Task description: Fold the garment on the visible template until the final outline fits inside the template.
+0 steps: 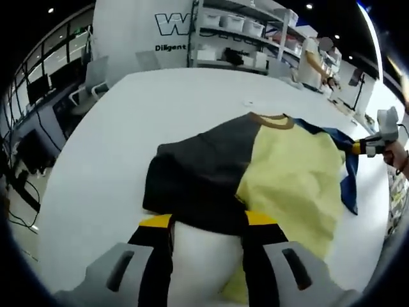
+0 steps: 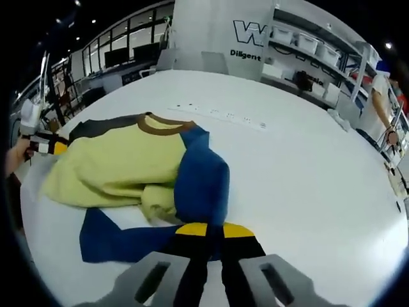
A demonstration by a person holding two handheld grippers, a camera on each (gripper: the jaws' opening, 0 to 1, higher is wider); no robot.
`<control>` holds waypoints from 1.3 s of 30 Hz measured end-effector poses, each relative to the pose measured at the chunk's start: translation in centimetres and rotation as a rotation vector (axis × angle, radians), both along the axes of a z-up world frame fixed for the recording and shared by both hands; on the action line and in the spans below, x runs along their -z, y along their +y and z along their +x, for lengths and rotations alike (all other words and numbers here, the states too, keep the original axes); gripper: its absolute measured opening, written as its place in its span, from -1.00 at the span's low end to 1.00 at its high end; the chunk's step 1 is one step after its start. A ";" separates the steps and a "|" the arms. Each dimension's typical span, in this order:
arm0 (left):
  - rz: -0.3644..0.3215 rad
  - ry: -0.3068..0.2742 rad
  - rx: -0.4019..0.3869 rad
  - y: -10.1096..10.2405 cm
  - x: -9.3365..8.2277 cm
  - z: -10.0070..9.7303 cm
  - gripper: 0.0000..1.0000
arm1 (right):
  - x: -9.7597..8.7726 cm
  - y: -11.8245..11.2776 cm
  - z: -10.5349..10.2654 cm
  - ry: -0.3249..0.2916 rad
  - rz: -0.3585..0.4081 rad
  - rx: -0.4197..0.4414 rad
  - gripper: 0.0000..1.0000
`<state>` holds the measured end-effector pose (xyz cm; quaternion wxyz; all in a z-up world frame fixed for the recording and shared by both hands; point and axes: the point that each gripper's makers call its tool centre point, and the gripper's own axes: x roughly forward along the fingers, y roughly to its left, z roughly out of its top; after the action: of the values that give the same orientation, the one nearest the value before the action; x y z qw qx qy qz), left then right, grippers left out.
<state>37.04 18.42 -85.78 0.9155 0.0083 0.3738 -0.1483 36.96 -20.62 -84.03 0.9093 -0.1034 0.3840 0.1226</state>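
1. Shelving with white storage bins [image 1: 243, 25] stands behind a big white tabletop [image 1: 115, 160], next to a white wall panel with dark lettering [image 2: 249, 35]; a person [image 1: 313, 61] stands at the far right edge in the left gripper view.
2. On the tabletop lies a crumpled colour-block T-shirt [image 1: 281, 173] with a pale yellow body, a dark grey sleeve side, a blue sleeve side and a brown collar.
3. In the left gripper view, the left gripper [image 1: 208, 224] has its black, yellow-tipped jaws set fairly wide, their tips at the near edge of the dark grey part; whether they pinch cloth I cannot tell.
4. In the right gripper view, the right gripper [image 2: 209, 231] has its jaws drawn close together, tips at the hem of the bunched blue part; they appear closed on the shirt.
5. Each gripper also shows in the other's view, at the shirt's opposite side, held in a hand [image 1: 397, 153].
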 end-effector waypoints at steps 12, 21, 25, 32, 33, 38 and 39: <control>-0.001 -0.007 0.015 -1.2 0.5 0.2 -0.98 | 0.6 0.1 -0.4 0.015 -0.029 -0.015 -1.00; -0.001 -0.001 0.004 -0.2 0.3 0.1 -0.99 | 0.2 -0.5 -0.1 -0.001 -0.031 -0.007 -1.00; 0.087 0.000 0.040 1.1 0.1 0.0 -0.99 | 0.2 -1.1 0.3 -0.004 -0.019 0.013 -1.00; 0.114 -0.002 0.014 3.7 -0.6 0.5 -0.99 | 0.3 -1.8 0.9 0.006 -0.019 0.019 -1.00; 0.116 0.000 0.008 4.2 -0.7 0.6 -0.99 | 0.2 -1.9 0.9 0.009 -0.019 0.019 -1.00; 0.151 -0.002 -0.011 6.1 -1.1 1.0 -0.99 | 0.1 -2.8 1.6 0.015 -0.024 0.024 -1.00; 0.157 0.001 -0.014 6.6 -1.2 1.2 -0.99 | 0.0 -2.9 1.6 0.016 -0.030 0.020 -1.00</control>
<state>38.24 24.99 -84.61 0.9129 0.0772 0.3847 -0.1121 38.56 -23.53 -84.04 0.9057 -0.1120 0.3943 0.1085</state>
